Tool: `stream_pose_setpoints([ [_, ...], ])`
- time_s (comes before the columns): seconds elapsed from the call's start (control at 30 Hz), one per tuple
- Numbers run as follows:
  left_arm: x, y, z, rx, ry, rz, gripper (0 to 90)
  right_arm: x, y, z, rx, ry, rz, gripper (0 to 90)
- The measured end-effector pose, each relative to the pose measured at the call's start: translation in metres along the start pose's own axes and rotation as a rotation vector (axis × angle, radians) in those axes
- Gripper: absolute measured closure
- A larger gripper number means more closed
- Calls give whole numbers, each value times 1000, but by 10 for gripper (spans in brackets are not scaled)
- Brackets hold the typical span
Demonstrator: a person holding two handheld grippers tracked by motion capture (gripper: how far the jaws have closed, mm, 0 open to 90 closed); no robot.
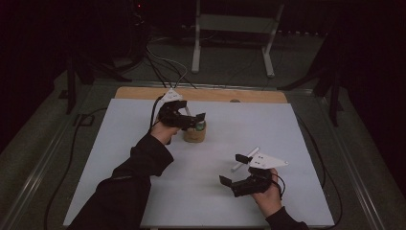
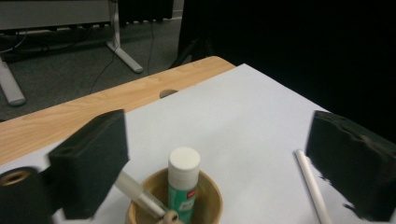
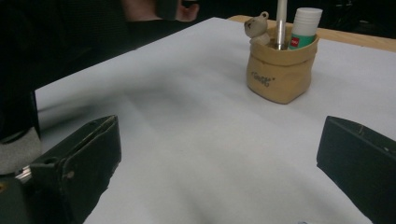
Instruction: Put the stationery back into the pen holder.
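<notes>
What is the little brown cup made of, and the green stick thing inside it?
The little brown cup looks like matte glazed ceramic shaped like a soft crumpled bag, though it could be another hard material. The glue stick looks like smooth plastic: white cap, glossy green printed label.

Wooden table (image 1: 143, 92), light grain, hole (image 2: 168, 93) near far edge. White sheet (image 1: 268, 134) covered most of top; bare wood strip showed along far side. Tan holder (image 3: 279, 77), bag-shaped, stood upright on sheet, left of centre toward far edge, small lettering on its front. Inside holder: glue stick (image 2: 183, 184) with white cap, silver pen (image 3: 281, 23), small bear figure (image 3: 256, 27) at rim. White pen (image 2: 312, 184) lay flat on sheet, well apart from holder, toward right.
</notes>
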State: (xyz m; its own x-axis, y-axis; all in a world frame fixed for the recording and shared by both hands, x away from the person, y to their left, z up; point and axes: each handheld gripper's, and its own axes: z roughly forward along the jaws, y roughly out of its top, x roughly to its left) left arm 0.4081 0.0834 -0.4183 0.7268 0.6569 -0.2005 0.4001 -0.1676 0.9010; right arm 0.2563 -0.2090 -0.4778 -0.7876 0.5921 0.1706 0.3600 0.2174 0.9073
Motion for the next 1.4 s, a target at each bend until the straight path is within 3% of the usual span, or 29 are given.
stream_pose_setpoints([
  [0.17, -9, -7, -20, -45, -50, 4, 3, -2, 2, -4, -5, 4, 5, 2],
  [0.3, -16, -14, -28, -50, -58, 27, 3, -3, 5, -7, -17, 14, 10, 2],
  [0.5, -29, -36, -36, -50, -92, 9, 3, -6, 11, -15, -52, 26, 12, 2],
  [0.67, -39, -48, -35, -62, -109, 0, 3, -9, 15, -22, -85, 12, 14, 2],
  [1.0, -71, -76, -23, -60, -126, 27, 3, -16, 22, -39, -138, -39, 21, 2],
  [1.4, -97, -96, -1, 3, -157, 48, 3, -20, 23, -45, -150, -68, 26, 3],
])
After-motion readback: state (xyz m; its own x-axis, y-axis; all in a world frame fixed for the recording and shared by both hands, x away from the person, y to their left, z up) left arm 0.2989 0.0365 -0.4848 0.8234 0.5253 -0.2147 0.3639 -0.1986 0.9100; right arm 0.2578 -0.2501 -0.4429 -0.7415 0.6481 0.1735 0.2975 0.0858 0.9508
